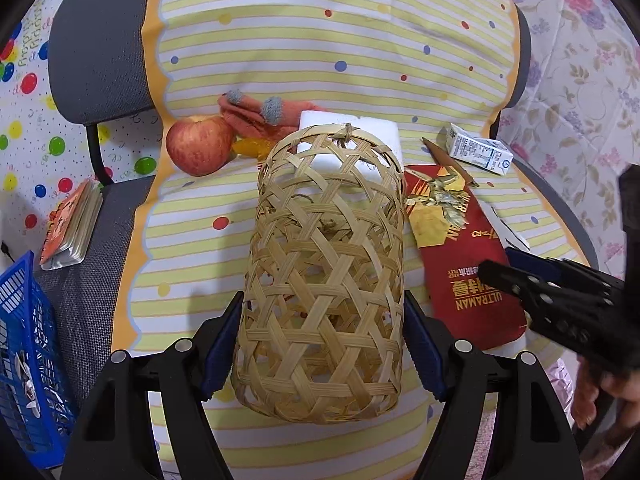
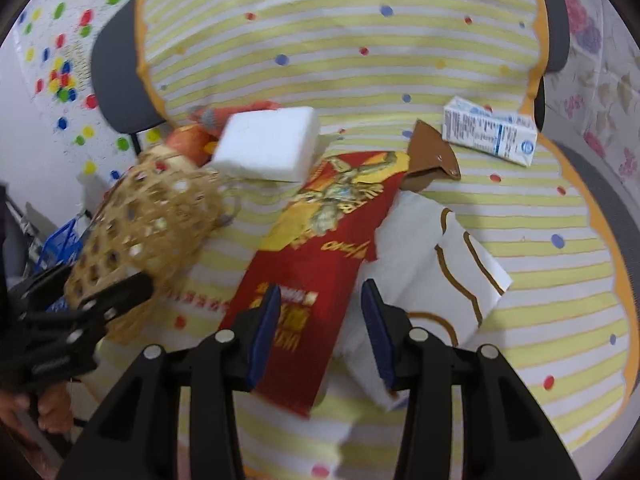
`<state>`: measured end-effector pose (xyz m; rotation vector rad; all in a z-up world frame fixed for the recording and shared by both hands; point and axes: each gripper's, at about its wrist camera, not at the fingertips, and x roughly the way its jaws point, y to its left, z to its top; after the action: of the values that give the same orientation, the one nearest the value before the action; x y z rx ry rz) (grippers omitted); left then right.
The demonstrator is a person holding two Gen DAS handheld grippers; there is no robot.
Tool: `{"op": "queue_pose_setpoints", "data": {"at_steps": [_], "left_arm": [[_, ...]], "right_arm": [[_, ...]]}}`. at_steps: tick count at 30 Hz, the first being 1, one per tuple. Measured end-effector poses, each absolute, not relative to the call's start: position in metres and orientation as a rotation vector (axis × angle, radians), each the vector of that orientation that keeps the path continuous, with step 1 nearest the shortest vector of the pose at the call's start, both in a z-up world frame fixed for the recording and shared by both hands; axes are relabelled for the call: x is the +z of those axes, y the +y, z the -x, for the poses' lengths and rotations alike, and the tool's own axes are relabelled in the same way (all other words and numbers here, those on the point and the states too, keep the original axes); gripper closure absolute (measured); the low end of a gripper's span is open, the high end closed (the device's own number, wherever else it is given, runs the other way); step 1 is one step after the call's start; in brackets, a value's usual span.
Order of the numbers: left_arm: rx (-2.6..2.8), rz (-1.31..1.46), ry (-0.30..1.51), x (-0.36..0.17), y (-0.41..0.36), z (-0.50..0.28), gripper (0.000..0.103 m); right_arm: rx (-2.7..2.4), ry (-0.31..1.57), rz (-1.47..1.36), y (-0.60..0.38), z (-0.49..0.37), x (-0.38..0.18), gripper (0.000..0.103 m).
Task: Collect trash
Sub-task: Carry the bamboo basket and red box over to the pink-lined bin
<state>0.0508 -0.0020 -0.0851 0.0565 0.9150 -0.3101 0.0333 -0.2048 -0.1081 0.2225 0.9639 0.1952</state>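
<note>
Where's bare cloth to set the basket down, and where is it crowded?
Free: the striped cloth left of the woven basket, below the apple; also the far cloth beyond the foam block. Crowded: the strip from the apple to the milk carton, and around the red packet and white paper.

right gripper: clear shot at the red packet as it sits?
Probably yes. The right gripper is open just above the red packet, nothing lies on top of it, and the basket sits off to one side.
</note>
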Motion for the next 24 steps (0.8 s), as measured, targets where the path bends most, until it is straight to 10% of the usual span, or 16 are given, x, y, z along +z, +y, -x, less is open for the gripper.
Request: {"op": "queue_pose_setpoints", "data": {"at_steps": [11,24], "left_arm": [[-0.297,-0.046,0.902,-0.08,0.0,-0.053,0.029],[-0.333,-0.053,0.932,-0.087,-0.015,-0.046,0.027]], "right_arm": [[0.26,0.849,-0.239,-0.195,-0.035,-0.067,0.1],[0.157,0.889,-0.061,-0.205,0.004,-0.056,0.101]]}}
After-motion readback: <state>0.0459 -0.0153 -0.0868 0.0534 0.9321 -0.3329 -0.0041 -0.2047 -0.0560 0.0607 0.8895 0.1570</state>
